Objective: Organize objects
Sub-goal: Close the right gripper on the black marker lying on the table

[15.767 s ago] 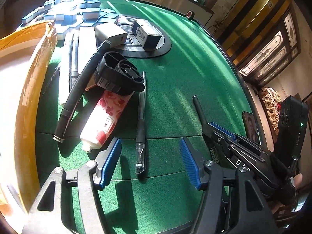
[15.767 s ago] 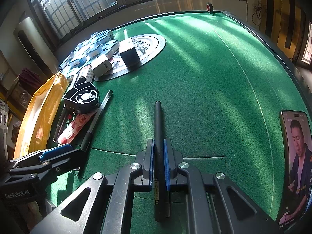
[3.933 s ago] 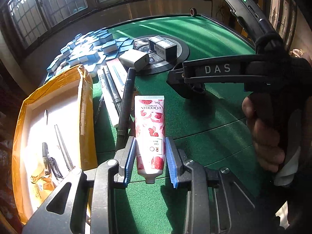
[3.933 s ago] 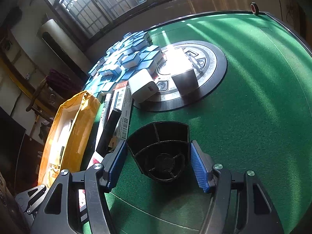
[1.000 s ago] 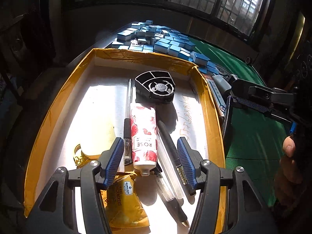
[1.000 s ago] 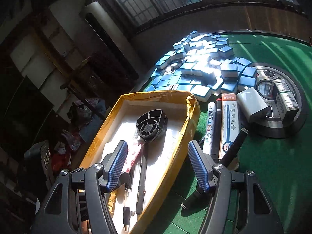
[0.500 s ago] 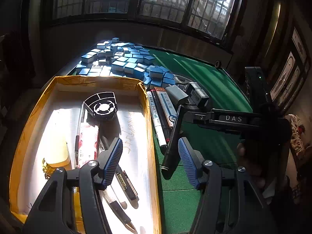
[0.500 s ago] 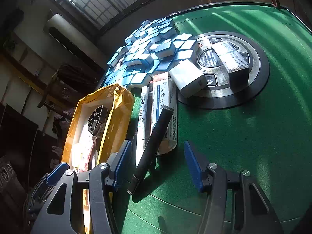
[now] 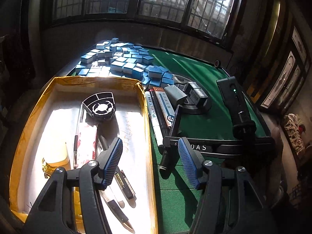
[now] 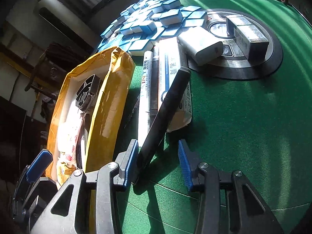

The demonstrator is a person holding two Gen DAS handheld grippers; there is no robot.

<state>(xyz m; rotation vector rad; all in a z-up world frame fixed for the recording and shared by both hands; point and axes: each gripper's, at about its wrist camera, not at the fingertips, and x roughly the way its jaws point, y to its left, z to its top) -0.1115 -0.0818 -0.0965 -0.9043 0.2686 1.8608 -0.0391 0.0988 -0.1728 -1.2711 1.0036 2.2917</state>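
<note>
My right gripper (image 10: 158, 161) is down at the green felt with its jaws closing around the near end of the black marker (image 10: 165, 109); the left pad looks to be against the barrel while a clear gap remains on the right side, so I log it as not yet clamped. The marker lies slanted, its far end propped on the long white carton (image 10: 173, 78), just beside the white paint marker (image 10: 145, 89). My left gripper (image 9: 150, 163) hangs with its jaws apart and nothing between them, straddling the right wall of the yellow box (image 9: 145, 117). Progress, judged from the layout: the box already holds the black fan part (image 9: 100, 105), the rose-print tube (image 9: 86, 142), a clear pen (image 9: 77, 132) and several dark pens near the front, so a good share of the loose items looks sorted. Left on the table (image 10: 243, 117): the black marker now being taken, the paint marker, a dark pen between it and the carton, the carton itself, the white adapter (image 10: 200, 46) and the small black-and-white boxes (image 10: 247, 35) on the round centre plate. Whether the blue tiles (image 9: 124, 62) heaped at the far edge count as part of the job I cannot tell. My estimate: roughly midway, with the marker as the item in hand.
</note>
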